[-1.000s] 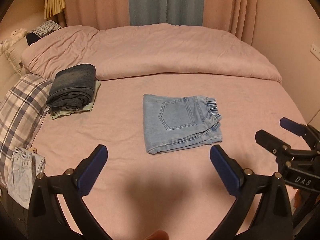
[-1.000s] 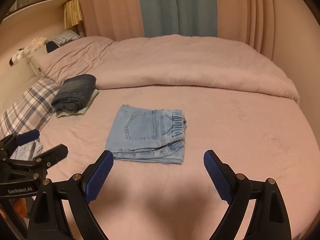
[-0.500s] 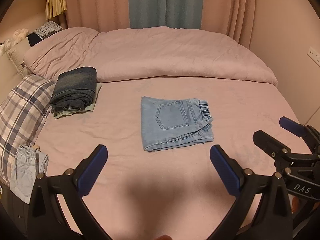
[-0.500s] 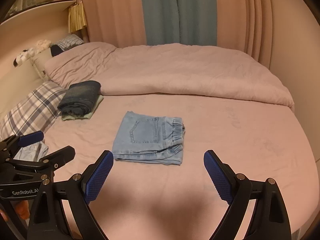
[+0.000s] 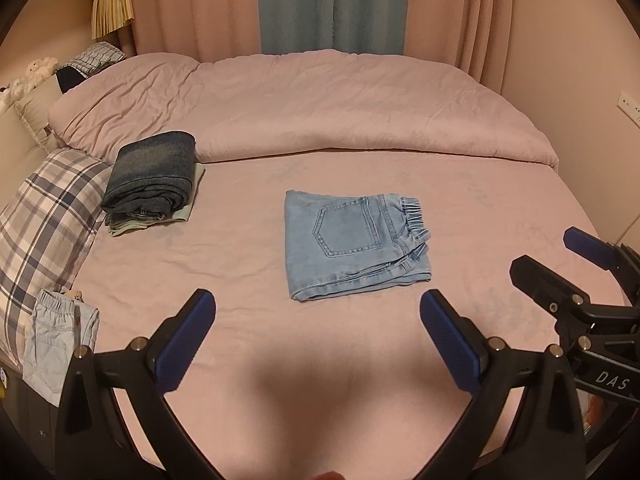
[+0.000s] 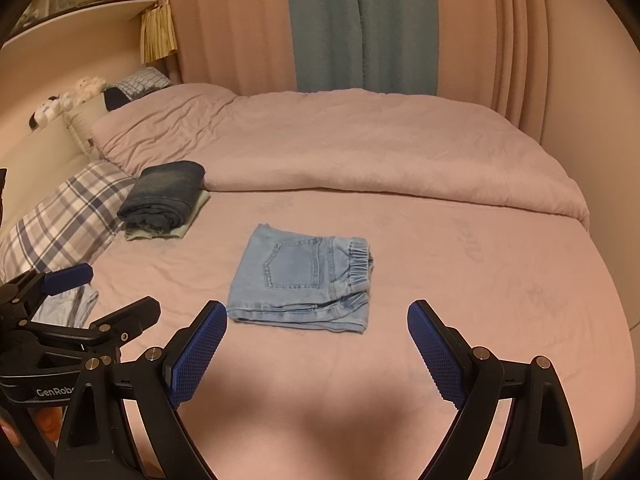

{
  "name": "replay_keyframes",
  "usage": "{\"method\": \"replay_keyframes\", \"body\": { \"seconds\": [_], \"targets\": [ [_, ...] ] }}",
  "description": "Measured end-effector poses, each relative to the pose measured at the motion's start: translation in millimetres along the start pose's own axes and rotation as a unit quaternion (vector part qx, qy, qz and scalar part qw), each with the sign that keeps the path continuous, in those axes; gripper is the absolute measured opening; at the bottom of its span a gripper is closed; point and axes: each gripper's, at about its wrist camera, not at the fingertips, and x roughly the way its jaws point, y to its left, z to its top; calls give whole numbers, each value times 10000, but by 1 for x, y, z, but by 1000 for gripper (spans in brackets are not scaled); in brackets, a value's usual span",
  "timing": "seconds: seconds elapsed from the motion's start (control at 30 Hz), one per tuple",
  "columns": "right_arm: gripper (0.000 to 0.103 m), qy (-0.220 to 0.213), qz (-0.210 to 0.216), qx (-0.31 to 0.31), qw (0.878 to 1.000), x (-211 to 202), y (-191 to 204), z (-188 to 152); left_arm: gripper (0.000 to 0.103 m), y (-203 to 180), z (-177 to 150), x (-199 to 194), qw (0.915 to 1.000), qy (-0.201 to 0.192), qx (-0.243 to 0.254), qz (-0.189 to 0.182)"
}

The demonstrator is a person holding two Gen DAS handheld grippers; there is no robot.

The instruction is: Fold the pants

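Note:
Light blue jeans (image 5: pixel 352 248) lie folded into a compact rectangle on the pink bed sheet (image 5: pixel 240 264), back pocket up, elastic waistband to the right. They also show in the right wrist view (image 6: pixel 304 280). My left gripper (image 5: pixel 316 316) is open and empty, held back above the near part of the bed. My right gripper (image 6: pixel 316 324) is open and empty, also short of the jeans. Each gripper shows at the edge of the other's view, the right one (image 5: pixel 560 264) and the left one (image 6: pixel 84 292).
A stack of folded dark jeans (image 5: pixel 152 176) on a pale green garment sits at the left. A plaid pillow (image 5: pixel 44 216) and another light blue garment (image 5: pixel 56 340) lie at the left edge. A rolled pink duvet (image 5: pixel 320 108) spans the back. Curtains hang behind.
Both grippers have pulled back and risen away from the folded jeans, which look smaller and farther now. The jeans have not moved.

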Motion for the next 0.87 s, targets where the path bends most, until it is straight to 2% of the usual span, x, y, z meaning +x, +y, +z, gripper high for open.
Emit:
{"method": "replay_keyframes", "body": {
  "seconds": [0.87],
  "targets": [
    [92, 96, -23, 11, 10000, 4, -1, -3, 102, 3, 0, 12, 9998, 154, -12, 90]
  ]
}}
